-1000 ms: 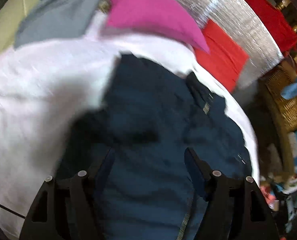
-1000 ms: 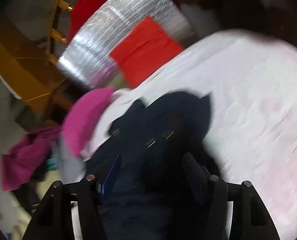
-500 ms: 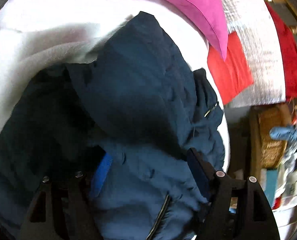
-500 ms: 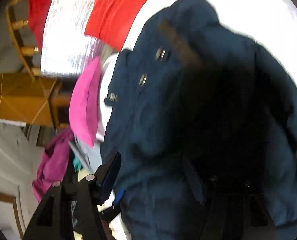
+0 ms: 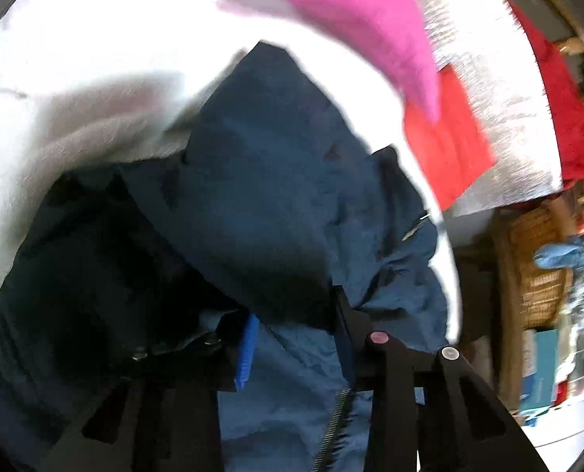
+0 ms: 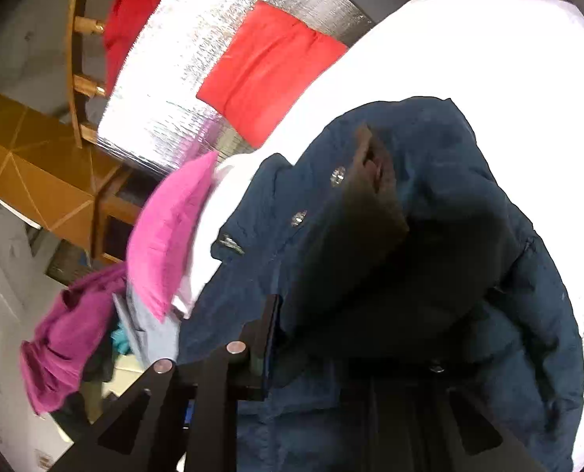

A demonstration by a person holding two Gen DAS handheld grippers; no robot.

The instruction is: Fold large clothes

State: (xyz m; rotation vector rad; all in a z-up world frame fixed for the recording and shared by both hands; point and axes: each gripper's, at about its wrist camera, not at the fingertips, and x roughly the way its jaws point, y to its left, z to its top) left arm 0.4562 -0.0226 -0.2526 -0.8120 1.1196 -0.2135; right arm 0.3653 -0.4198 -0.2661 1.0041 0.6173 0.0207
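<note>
Navy padded jacket [image 5: 276, 181] fabric fills both our grippers: the left gripper [image 5: 292, 338] and right gripper [image 6: 311, 338] have just been closing and now pinch its folds on the white sheet [image 6: 469, 51]. Only our left view shows a wicker basket [image 5: 536, 267] holding blue cloth [image 5: 563, 251]; only our right shows the purple garment [image 6: 67, 338] heap.

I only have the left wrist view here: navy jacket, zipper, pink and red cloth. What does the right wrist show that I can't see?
Observer: A row of metal snaps on the navy jacket.
Operator: Is the right gripper holding it?
Observer: Its jaws have just been closing; jacket fabric fills the right gripper.
Operator: Anything off the bed?
Observer: A magenta garment hangs at the white bed edge.
</note>
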